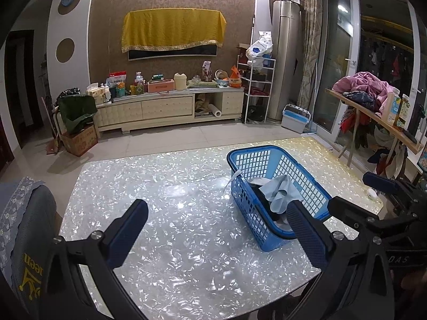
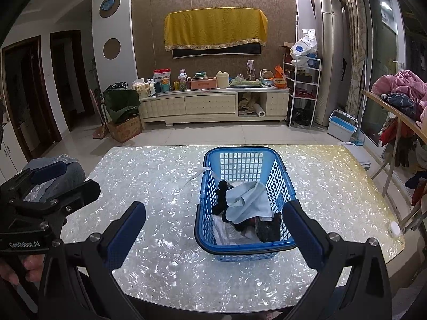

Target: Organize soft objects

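Observation:
A blue plastic basket [image 2: 241, 157] stands on the pearly white table [image 2: 160, 176]. It holds a light blue cloth [image 2: 246, 198], black soft items [image 2: 221, 197] and a white piece [image 2: 226, 233]. A white strap [image 2: 198, 173] hangs over its left rim. My right gripper [image 2: 214, 222] is open and empty, just in front of the basket. My left gripper [image 1: 218, 224] is open and empty, left of the basket [image 1: 256, 157], where the light blue cloth [image 1: 280, 190] also shows. The right gripper shows at the right edge of the left wrist view [image 1: 355, 192].
A chair back with a grey-blue cover [image 1: 24, 213] stands at the table's left. A small white round object [image 2: 394, 228] lies near the table's right edge. A side table with piled clothes [image 1: 363, 88] stands at right. A TV cabinet [image 2: 213, 104] lines the far wall.

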A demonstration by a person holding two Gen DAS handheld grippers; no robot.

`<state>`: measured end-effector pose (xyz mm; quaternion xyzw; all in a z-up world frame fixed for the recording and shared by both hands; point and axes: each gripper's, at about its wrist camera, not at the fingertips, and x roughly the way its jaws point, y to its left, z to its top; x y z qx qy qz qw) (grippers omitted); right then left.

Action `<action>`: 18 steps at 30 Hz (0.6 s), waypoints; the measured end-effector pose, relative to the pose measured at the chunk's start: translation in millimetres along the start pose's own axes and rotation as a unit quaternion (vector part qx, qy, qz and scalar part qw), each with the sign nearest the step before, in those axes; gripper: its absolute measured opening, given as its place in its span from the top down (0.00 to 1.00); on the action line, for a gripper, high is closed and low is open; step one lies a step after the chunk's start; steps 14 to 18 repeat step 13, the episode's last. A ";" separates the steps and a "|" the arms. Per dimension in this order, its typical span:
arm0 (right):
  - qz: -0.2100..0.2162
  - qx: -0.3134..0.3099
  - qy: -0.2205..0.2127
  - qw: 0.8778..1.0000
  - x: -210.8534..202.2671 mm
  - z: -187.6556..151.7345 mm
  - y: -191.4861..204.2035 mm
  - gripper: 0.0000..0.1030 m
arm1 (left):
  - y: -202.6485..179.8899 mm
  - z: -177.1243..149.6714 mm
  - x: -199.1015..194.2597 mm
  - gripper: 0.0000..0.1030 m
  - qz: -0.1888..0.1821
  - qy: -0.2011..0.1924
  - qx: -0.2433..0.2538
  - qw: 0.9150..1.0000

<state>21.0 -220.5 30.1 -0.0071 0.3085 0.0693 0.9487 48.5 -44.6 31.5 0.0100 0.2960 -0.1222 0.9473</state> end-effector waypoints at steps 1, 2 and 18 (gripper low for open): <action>0.000 0.000 0.000 1.000 0.1 0.0 -0.1 0.00 | 0.2 0.0 0.2 0.00 -0.001 0.001 -0.001 1.000; 0.000 0.000 0.000 1.000 0.0 -0.1 0.0 0.00 | 0.4 0.0 0.3 0.00 -0.001 0.003 -0.002 1.000; 0.002 0.001 0.001 1.000 -2.2 0.6 0.8 0.00 | 2.6 0.6 -2.5 0.00 -0.002 -0.001 -0.003 1.000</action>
